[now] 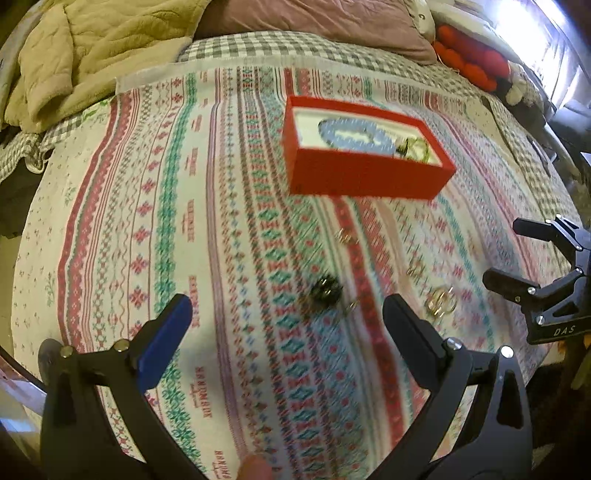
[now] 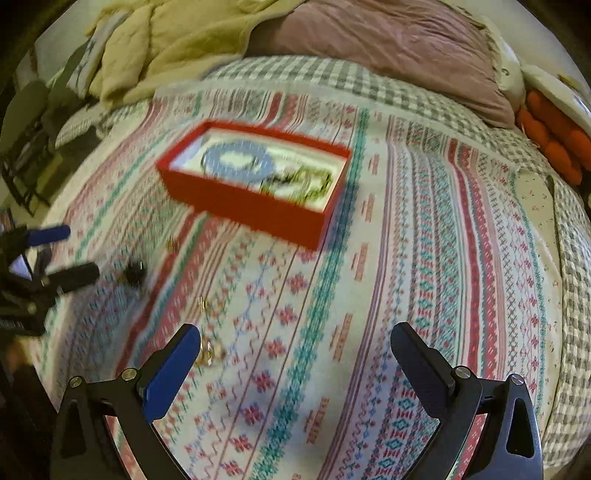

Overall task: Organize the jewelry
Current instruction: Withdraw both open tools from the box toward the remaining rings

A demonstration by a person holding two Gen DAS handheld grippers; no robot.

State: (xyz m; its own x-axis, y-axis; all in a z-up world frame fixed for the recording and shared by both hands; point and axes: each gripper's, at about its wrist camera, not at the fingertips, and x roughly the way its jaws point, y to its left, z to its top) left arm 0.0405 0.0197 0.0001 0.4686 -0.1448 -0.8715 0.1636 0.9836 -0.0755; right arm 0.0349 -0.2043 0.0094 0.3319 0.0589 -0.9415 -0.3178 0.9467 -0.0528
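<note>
While a blue bead bracelet (image 1: 352, 137) already lies in the red box (image 1: 364, 181), we judge several pieces — a dark ornament (image 1: 325, 291) and gold rings (image 1: 439, 302) — left on the bed near it, with the left gripper (image 1: 288, 314) and the right gripper (image 2: 295, 343) both wide apart and empty.

So there's a box (image 1: 365, 162) sitting on the bedspread (image 1: 155, 229), with a bead bracelet (image 1: 354, 134) inside and some tangled stuff next to it at the right end. In front of the box a few loose bits are scattered: a dark round piece (image 1: 325, 291), rings (image 1: 439, 302) to its right. Blanket (image 1: 92, 48) and pillow (image 1: 314, 22) are behind.
</note>
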